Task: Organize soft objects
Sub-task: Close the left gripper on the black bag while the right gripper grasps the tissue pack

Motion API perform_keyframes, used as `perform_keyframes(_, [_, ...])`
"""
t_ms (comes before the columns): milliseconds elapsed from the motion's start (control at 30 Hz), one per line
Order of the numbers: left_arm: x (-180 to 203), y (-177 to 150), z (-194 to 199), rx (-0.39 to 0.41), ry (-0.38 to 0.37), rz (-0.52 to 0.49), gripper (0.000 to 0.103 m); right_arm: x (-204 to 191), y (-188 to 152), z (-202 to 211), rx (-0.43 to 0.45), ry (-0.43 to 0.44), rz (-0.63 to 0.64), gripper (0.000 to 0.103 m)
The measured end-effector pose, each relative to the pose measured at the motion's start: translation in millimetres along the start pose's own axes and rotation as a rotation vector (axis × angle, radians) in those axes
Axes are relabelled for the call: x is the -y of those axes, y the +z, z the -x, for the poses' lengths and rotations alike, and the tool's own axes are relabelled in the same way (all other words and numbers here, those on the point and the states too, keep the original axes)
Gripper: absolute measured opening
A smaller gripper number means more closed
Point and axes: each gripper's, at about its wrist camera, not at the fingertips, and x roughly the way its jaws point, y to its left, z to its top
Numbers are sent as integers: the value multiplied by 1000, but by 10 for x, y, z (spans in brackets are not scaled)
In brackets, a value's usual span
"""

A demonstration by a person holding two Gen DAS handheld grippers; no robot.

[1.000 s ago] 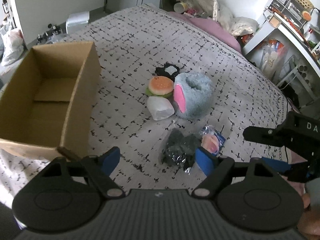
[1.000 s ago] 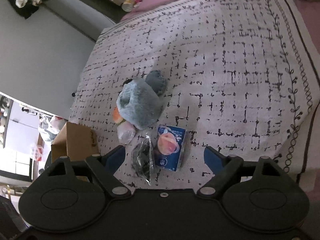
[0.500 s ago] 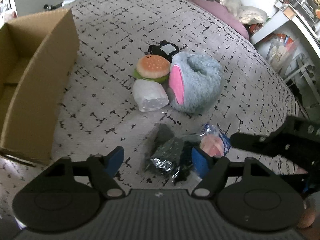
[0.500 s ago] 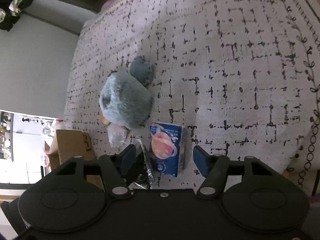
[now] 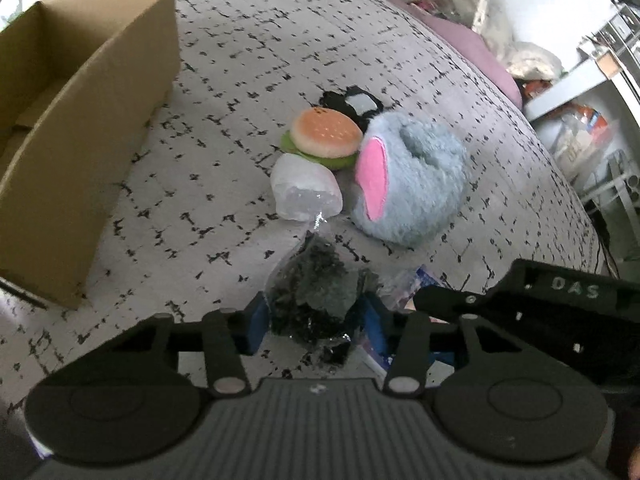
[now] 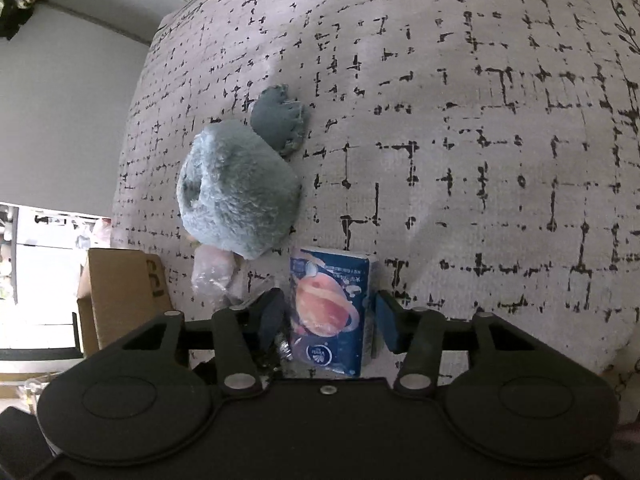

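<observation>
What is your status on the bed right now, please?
Left gripper closing around dark bagged item. Right gripper closing around blue tissue pack. Both items on bed. Cardboard box open at left, nothing blocking.

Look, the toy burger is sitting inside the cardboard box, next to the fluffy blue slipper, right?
Not quite. The left wrist view shows the toy burger on the bedspread, outside the cardboard box. It is next to the fluffy blue slipper.
</observation>
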Motion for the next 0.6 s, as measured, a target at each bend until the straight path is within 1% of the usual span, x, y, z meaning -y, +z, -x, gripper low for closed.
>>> perform_keyframes(133, [-42, -11, 107, 35, 6, 19, 46, -88, -6, -64, 2, -15, 42, 50])
perform_keyframes(233, [-84, -22, 169, 54, 35, 19, 46, -136, -23, -95, 13, -33, 72, 48])
perform_keyframes(267, [-103, -25, 185, 57, 43, 21, 46, -154, -31, -98, 20, -38, 86, 41])
perform_keyframes(300, [-127, -30, 204, 60, 51, 26, 46, -174, -42, -107, 21, -38, 99, 35])
perform_keyframes(400, [-182, -51, 276, 72, 70, 33, 46, -210, -76, -105, 30, -27, 126, 27])
perform_keyframes(500, [-222, -74, 369, 87, 77, 38, 46, -255, -95, -5, 74, -28, 157, 22])
perform_keyframes(600, [-241, -98, 467, 103, 87, 38, 46, -274, -127, 122, 105, -1, 172, 21])
